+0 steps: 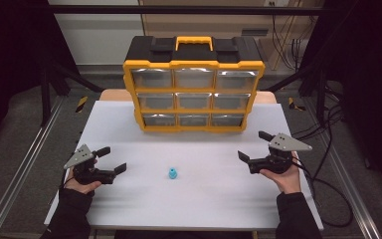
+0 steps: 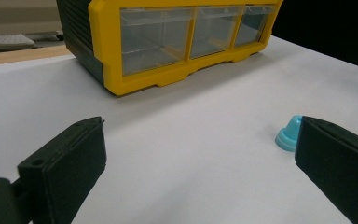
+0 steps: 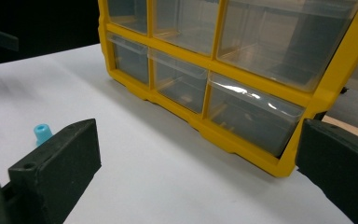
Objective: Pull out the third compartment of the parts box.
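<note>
Blue cap between spread tools

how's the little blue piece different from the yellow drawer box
The little blue piece is tiny, solid light blue and sits in the open between the two grippers. The yellow drawer box is far larger, yellow and black with nine clear drawers, and stands at the table's far side. The piece has a flared base and narrow top; the box is blocky with a top handle. Both rest on the white table.

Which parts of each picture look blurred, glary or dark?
High view: the table is evenly lit, its surroundings dark. Left gripper view: the near jaws are soft, the blue piece sharper. Right gripper view: glare streaks one drawer of the organizer.
</note>
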`<state>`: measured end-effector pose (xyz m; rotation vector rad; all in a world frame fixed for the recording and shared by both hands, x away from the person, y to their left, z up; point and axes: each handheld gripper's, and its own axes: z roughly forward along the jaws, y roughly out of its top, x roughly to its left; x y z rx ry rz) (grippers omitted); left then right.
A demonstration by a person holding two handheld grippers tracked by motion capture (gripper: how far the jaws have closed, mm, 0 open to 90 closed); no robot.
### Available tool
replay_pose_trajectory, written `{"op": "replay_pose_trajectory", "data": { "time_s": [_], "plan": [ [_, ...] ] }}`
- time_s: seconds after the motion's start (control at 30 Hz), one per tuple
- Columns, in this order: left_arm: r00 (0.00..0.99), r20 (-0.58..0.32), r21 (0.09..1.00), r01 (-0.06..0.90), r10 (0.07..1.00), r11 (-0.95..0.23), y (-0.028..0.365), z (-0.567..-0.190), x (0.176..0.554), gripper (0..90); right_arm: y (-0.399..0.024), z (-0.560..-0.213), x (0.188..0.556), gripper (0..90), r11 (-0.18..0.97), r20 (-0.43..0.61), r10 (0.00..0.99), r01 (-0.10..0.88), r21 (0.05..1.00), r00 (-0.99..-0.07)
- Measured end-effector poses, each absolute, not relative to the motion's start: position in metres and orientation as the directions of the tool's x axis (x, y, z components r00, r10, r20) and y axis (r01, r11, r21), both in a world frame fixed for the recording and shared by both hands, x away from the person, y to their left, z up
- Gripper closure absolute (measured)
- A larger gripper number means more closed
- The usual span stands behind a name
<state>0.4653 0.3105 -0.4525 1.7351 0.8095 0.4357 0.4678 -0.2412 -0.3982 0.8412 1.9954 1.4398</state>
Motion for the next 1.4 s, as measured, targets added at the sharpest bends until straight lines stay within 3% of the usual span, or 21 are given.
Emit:
{"op": "replay_pose_trajectory", "data": {
  "time_s": [1.4],
  "plan": [
    [0.694,-0.102,0.942,0.297,0.713,-0.155,0.31,-0.453,0.466,1.6,-0.199,-0.343,0.484,0.8,0.538,-0.367,0.675,0.086,0.838,-0.64]
  ]
}}
